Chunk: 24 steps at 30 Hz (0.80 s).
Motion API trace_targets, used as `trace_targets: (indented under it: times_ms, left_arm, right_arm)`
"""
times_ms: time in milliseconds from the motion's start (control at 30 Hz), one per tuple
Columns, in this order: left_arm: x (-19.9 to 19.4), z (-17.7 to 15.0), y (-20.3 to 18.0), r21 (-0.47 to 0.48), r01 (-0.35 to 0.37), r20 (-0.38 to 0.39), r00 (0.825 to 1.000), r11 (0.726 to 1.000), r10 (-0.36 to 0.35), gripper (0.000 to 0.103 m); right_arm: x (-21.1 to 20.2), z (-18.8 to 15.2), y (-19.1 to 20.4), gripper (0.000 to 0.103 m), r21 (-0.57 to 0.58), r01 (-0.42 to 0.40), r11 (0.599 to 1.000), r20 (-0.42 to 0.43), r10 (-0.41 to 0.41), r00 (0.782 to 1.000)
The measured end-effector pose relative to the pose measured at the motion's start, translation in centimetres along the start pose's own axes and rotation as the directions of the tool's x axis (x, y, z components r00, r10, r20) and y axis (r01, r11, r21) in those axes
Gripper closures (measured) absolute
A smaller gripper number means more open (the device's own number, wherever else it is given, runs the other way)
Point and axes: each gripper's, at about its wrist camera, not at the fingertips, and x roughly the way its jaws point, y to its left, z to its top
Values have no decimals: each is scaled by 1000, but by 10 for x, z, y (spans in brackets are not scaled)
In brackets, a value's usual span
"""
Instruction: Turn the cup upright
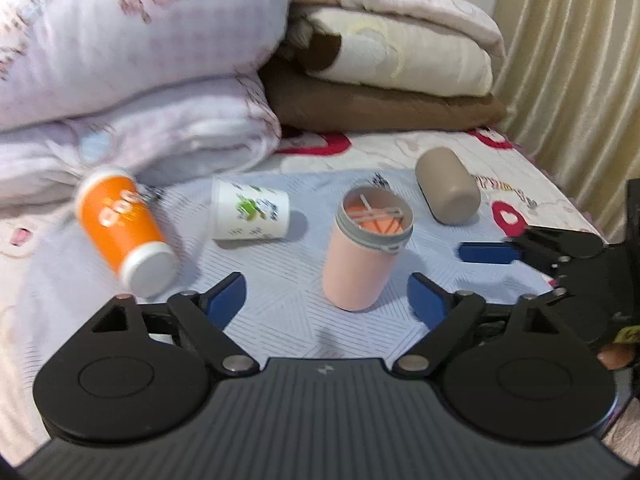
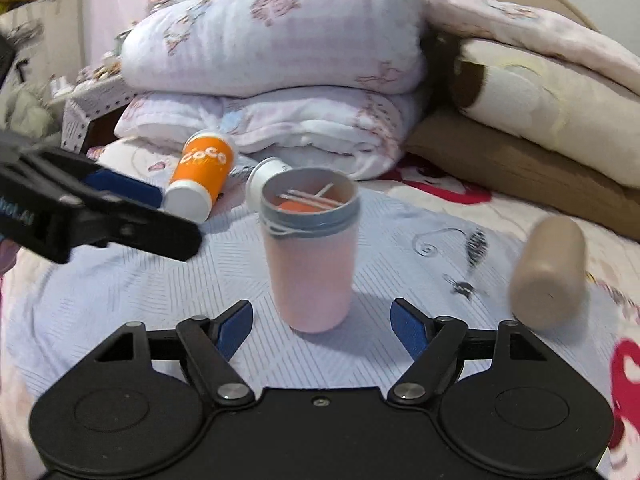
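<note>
A pink cup point(image 1: 358, 258) with a grey rim stands upright on the blue-striped bedsheet, mouth up; it also shows in the right wrist view point(image 2: 312, 264). An orange cup point(image 1: 120, 228) point(image 2: 202, 172), a white printed cup point(image 1: 252, 214) point(image 2: 264, 178) and a taupe cup point(image 1: 446, 190) point(image 2: 550, 276) lie on their sides. My left gripper point(image 1: 326, 300) is open and empty, just in front of the pink cup. My right gripper point(image 2: 322, 328) is open and empty, its jaws on either side of the pink cup's base without touching. The right gripper point(image 1: 532, 250) also shows in the left wrist view.
Folded quilts point(image 1: 140, 80) and pillows point(image 1: 400, 60) are stacked behind the cups. A curtain point(image 1: 572, 60) hangs at the right past the bed edge. The left gripper point(image 2: 100, 208) reaches in from the left in the right wrist view.
</note>
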Motion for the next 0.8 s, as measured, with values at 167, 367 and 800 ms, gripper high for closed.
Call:
trace_targets:
  times_ms: [167, 367, 800]
  left_arm:
    - [-31, 14, -12, -7, -78, -17, 997, 997, 78, 3]
    - [-70, 24, -32, 54, -103, -62, 992, 993, 107, 3]
    - [-150, 32, -69, 50, -205, -29, 978, 977, 207, 2]
  right_arm:
    - [-45, 12, -2, 22, 54, 32, 998, 41, -34, 999]
    - [-101, 34, 11, 21, 101, 26, 995, 30, -29, 999]
    - [-212, 51, 32, 14, 177, 115, 978, 97, -134, 986]
